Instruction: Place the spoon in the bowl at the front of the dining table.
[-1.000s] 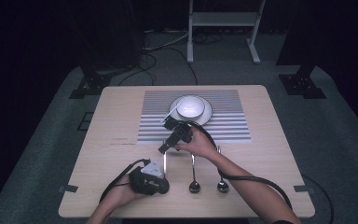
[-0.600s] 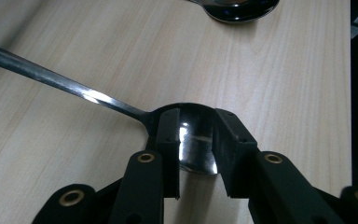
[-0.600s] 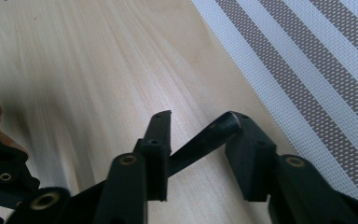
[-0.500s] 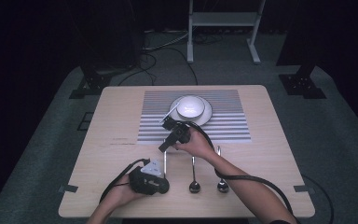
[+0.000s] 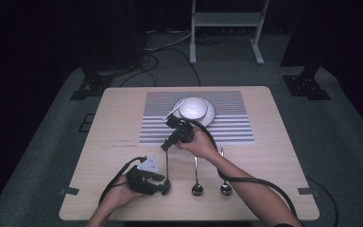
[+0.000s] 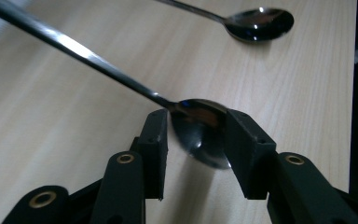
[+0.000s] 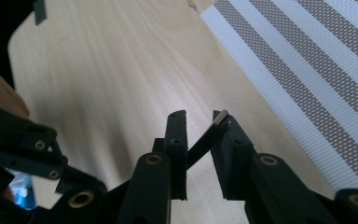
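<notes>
Down on the wooden table, three spoons lie side by side near the front edge, handles pointing toward a striped mat that carries a white bowl on a plate. A white utensil leans out of the bowl over its left rim. The left gripper, held in the person's left hand, sits at the bowl end of the left spoon; in the left gripper view its jaws stand on either side of that spoon's bowl, close against it, though whether they truly pinch it I cannot tell. From there the handle runs up and away to the left, lifted off the wood, and a second spoon lies flat farther off. The right gripper, in the right hand, reaches across to the far tip of the same spoon's handle, just at the mat's near edge. In the right gripper view the handle tip rests against the right jaw with a clear gap to the left jaw, so the jaws are parted and not clamped on it. The middle spoon and the right spoon lie untouched beside the right forearm, with a black cable trailing over the table past them.
</notes>
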Demonstrator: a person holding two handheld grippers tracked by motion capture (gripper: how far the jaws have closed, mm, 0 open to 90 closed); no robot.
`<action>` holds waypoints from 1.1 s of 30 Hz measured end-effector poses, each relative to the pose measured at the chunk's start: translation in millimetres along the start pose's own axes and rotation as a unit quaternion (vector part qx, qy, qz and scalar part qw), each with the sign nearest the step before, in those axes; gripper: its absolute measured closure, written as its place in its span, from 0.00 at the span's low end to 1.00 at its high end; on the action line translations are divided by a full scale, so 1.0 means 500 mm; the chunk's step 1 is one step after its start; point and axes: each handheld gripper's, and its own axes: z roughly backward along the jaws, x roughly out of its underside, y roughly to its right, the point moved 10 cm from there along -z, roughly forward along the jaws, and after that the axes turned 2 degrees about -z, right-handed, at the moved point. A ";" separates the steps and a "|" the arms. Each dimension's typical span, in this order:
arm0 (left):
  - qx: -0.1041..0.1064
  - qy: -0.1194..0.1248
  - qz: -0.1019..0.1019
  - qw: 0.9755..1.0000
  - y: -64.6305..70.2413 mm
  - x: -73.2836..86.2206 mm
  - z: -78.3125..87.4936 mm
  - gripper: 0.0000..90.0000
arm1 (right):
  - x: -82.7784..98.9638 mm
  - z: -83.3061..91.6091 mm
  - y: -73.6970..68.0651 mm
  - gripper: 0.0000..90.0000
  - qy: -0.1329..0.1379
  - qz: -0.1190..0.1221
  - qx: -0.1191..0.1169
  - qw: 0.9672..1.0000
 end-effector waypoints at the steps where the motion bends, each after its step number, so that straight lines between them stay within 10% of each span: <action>1: -0.002 0.005 0.004 1.000 -0.002 -0.001 0.004 0.65 | 0.000 0.005 -0.003 0.86 -0.001 -0.002 -0.002 1.000; 21: -0.075 0.029 0.115 0.990 -0.094 0.050 0.058 0.11 | -0.032 0.127 -0.045 0.98 0.027 -0.005 -0.006 1.000; 33: -0.083 0.032 0.131 0.987 -0.104 0.055 0.056 0.08 | -0.055 0.166 -0.021 0.98 0.050 -0.020 0.002 0.999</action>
